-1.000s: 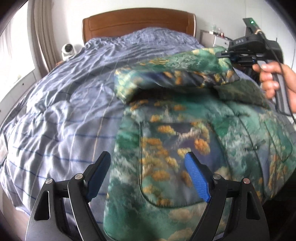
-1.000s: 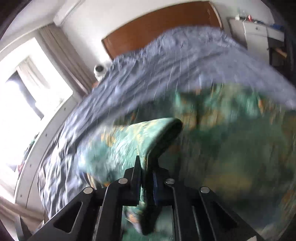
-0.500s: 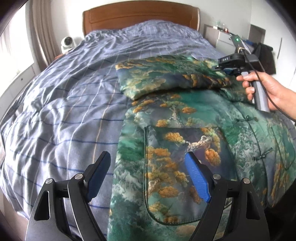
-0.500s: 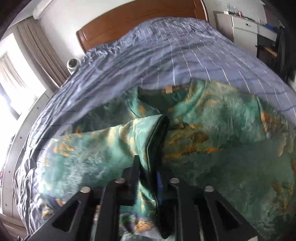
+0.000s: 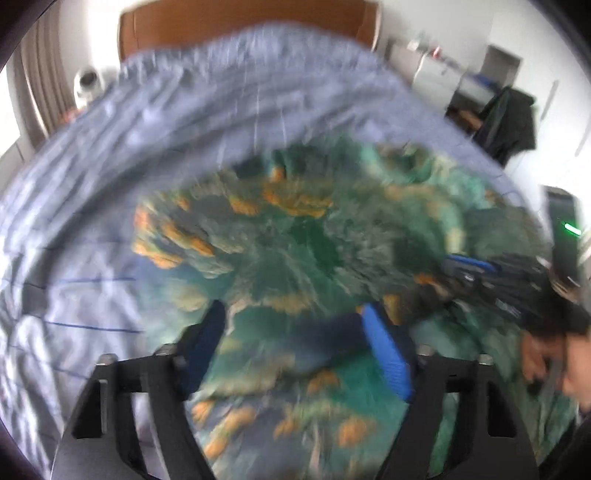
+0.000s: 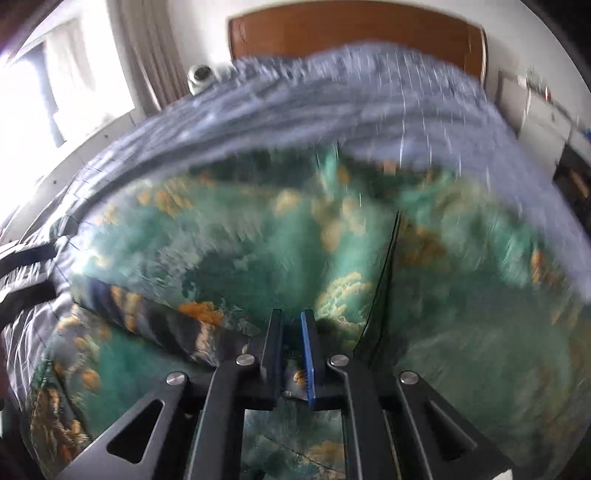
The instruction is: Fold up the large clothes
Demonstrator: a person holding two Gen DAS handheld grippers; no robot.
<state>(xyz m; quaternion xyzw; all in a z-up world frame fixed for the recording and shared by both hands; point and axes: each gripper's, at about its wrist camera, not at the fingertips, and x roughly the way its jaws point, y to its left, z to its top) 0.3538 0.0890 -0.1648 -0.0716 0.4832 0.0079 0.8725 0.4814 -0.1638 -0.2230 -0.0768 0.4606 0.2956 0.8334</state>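
Jacket (image 5: 295,258), a green and orange print, lies spread on the blue striped duvet (image 5: 110,184) between the headboard (image 6: 351,29) and the cameras, both views blurred. Left gripper (image 5: 295,343) hangs spread wide above its near hem, holding nothing, while right gripper (image 6: 291,350) is nearly pressed together, and whether cloth sits in the narrow gap is unclear. If that grip is thin, the slick fabric could slip out mid-fold, and the folded sleeve may slide off.
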